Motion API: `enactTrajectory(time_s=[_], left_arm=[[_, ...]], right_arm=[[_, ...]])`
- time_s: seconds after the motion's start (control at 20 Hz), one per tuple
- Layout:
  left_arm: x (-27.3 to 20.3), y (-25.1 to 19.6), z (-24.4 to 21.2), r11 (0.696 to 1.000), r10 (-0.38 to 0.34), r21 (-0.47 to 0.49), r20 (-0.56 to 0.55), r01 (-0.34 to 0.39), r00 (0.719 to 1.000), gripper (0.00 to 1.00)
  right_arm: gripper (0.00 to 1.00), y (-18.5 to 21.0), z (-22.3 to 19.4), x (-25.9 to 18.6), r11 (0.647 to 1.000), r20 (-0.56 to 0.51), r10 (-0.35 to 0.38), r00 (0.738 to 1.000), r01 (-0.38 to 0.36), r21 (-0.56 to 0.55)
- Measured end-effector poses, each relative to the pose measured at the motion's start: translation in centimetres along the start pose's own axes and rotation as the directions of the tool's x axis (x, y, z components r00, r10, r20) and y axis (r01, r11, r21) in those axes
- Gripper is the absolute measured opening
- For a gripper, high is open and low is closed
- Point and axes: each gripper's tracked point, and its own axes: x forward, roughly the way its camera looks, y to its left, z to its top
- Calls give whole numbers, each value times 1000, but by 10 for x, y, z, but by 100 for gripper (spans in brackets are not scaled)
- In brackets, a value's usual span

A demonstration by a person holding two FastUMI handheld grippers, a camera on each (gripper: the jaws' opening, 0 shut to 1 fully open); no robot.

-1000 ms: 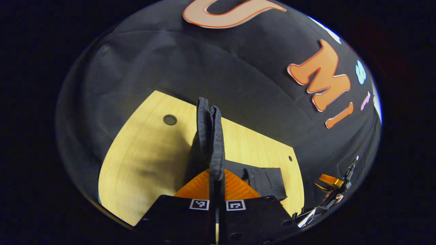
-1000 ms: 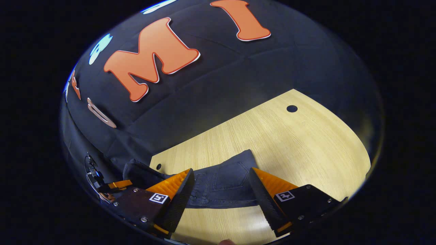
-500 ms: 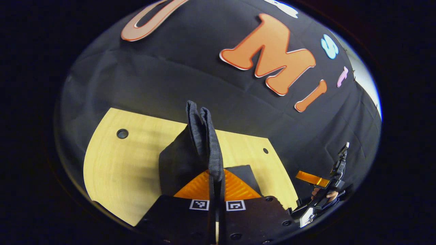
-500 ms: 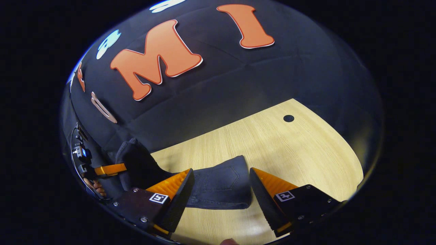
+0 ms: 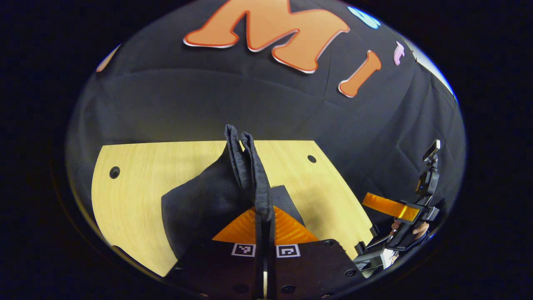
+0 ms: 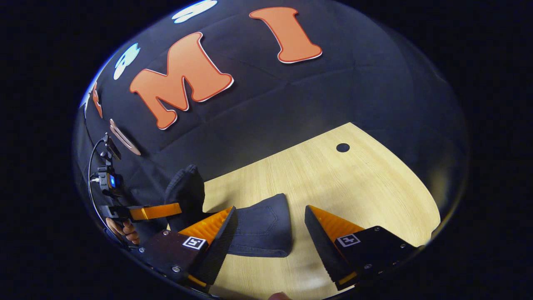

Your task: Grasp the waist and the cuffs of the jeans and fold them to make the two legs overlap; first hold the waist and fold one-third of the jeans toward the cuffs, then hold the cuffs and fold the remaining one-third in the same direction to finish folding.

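Left fingers point(image 5: 258, 227) pinch jeans point(image 5: 250, 171) edge, lifted; right fingers point(image 6: 329, 241) spread, jeans between.

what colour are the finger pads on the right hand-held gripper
Orange, with black ribbed gripping faces; the fingers show best in the right gripper view.

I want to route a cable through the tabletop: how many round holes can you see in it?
2 in the left gripper view: one hole near the table's far left corner, another hole near its far right corner. Jeans cover part of the top, so more may be hidden.

A recording booth: black cloth wall point(image 6: 291, 108) behind wooden table point(image 6: 354, 183)
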Motion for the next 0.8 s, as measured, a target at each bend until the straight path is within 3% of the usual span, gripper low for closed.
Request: enactTrajectory(time_s=[0.2,0.35,0.4,0.5,0.55,0.6,0.75,0.8], left_arm=[[33,-24,-14,998,43,47,-42,-41,998,4],[51,-43,-25,996,48,79,-77,-42,996,13],[52,-49,-29,997,41,73,-81,-35,996,11],[57,-63,-26,998,17,59,-69,-13,998,18],[52,-79,-22,999,-31,40,-49,33,998,17],[58,-92,-17,997,-70,32,-35,71,997,24],[46,-96,-5,996,-63,71,24,61,998,71],[37,-97,-2,995,-60,77,45,56,997,72]], right_arm=[[98,-13,5,-4,1000,6,-4,1000,4,-3],[98,-17,7,-5,1000,12,1,1000,0,-15],[98,-18,8,-5,1000,12,1,1000,-1,-17],[98,-18,8,-5,1000,9,9,1000,-9,-20],[98,-18,7,-4,1000,9,15,1000,-15,-23],[98,-17,9,-5,1000,10,18,1000,-18,-24],[98,-18,13,-8,999,27,27,999,-26,-23],[98,-18,16,-10,999,37,24,999,-23,-27]])
